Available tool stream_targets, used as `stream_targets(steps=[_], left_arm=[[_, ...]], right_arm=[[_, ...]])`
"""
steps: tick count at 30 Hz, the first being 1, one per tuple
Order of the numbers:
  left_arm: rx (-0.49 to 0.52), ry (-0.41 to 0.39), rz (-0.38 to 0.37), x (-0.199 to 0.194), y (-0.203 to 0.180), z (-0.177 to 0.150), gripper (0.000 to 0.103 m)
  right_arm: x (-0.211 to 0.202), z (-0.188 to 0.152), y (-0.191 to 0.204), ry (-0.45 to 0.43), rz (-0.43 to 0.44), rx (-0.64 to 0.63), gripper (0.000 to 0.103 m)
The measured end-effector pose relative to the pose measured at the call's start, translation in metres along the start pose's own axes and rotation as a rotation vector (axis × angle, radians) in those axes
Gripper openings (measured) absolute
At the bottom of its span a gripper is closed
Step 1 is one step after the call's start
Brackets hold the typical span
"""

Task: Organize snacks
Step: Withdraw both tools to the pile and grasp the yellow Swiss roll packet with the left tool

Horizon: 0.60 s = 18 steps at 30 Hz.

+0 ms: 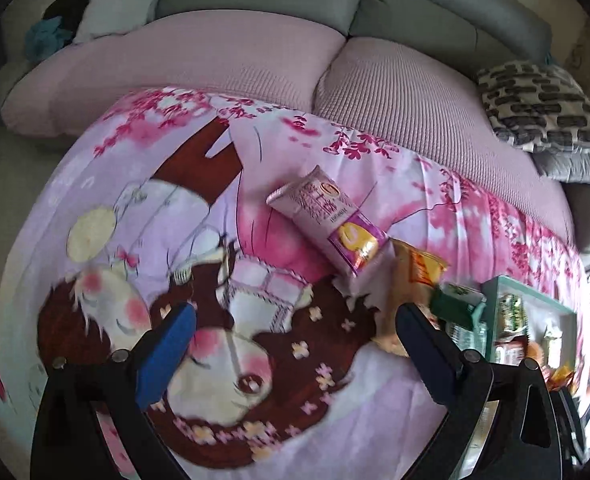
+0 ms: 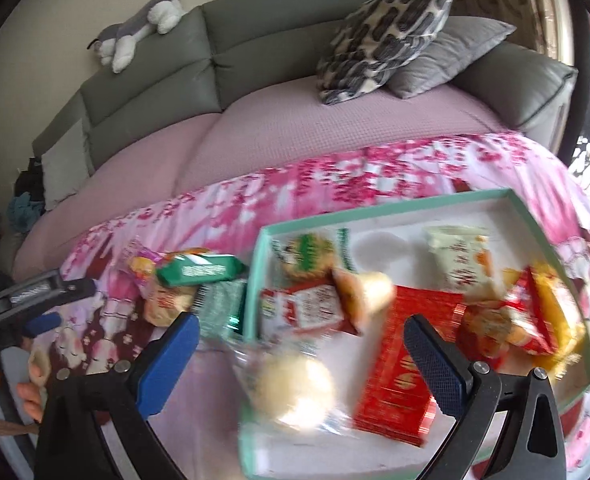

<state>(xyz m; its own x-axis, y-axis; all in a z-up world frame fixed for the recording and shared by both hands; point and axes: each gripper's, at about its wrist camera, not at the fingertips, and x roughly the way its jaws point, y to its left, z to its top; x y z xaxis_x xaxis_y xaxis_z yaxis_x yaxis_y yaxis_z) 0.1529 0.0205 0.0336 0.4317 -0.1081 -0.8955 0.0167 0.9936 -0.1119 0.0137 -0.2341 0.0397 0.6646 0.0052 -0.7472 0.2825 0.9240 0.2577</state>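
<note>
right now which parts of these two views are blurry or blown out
Left wrist view: the sofa and the purple snack packet are fairly sharp; the teal box at right smears, and the far right edge glares white. Right wrist view: the round pale snack between the tongs is badly smeared, the red packet is soft, and window light burns out the right rim.

Count from my two cameras: one teal tray [image 2: 379, 206] on the printed cloth [image 1: 95, 184]. Inside it I see roughly eight snack packets, blur makes that soft; one is the red flat pack [image 2: 407, 360], one the white packet [image 2: 461, 258]. Outside the tray: four loose packets, including one purple-white bag [image 1: 327, 216] and one green pack [image 2: 201, 272]. Two pillows [image 2: 391, 32]. One plush toy [image 2: 139, 26].
</note>
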Motion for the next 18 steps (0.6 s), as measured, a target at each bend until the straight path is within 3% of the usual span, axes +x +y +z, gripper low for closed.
stream_targets(steps=[6,18], left_arm=[[-0.031,0.075,-0.066,0.027,0.003,0.031,0.100],[-0.044,0.171,-0.011,0.097,-0.029,0.080,0.100]], right_arm=[[0.028,0.017,0.035,0.031,0.058,-0.027,0.103],[0.084,0.046,0.049,0.078,0.028,-0.001,0.103]])
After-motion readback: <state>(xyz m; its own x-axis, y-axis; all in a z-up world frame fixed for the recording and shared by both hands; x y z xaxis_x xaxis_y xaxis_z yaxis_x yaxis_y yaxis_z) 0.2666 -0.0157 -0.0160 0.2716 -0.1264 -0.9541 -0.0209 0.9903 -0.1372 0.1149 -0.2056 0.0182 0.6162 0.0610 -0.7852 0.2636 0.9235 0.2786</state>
